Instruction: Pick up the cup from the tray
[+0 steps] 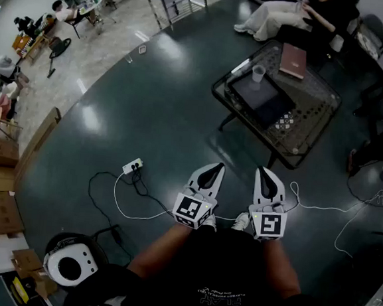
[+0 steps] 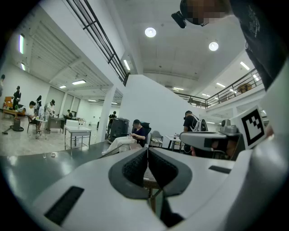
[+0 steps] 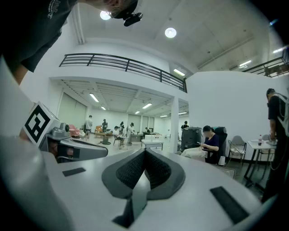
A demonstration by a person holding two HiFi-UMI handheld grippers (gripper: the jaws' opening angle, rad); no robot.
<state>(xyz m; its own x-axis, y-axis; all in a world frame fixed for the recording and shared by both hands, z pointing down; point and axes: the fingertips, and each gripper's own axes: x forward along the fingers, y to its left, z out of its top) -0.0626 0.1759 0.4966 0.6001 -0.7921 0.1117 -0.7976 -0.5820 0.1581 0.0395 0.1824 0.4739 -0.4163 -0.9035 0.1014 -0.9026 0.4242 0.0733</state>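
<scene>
The person is standing well back from the glass table (image 1: 312, 123), holding both tools side by side at about waist height and aiming them roughly level toward it. The left gripper (image 1: 215, 167) is showing its tongs pressed together. In the left gripper view the dark ribbed pads (image 2: 137, 168) are meeting along a single seam with nothing between them. The right gripper (image 1: 262, 171) is doing the same, its pads (image 3: 131, 170) touching and empty in the right gripper view. The clear cup (image 1: 258, 73) is standing upright at the far corner of the dark tray (image 1: 268, 104) on the table, well apart from both grippers. From this height it is too small to tell whether it is sitting fully inside the rim. A brown book (image 1: 293, 60) is lying on the glass beyond the tray, apart from it. In both gripper views the white gripper bodies are filling the lower half and blocking most of the table, so the cup and tray are not showing clearly there. A seated person (image 1: 278, 15) past the table is being cut off by the top edge of the head view. The wearer's dark shirt is hiding the floor directly below, and only one shoe (image 1: 241, 220) is peeking out between the grippers. A power strip (image 1: 132, 166) is lying on the floor to the left.
</scene>
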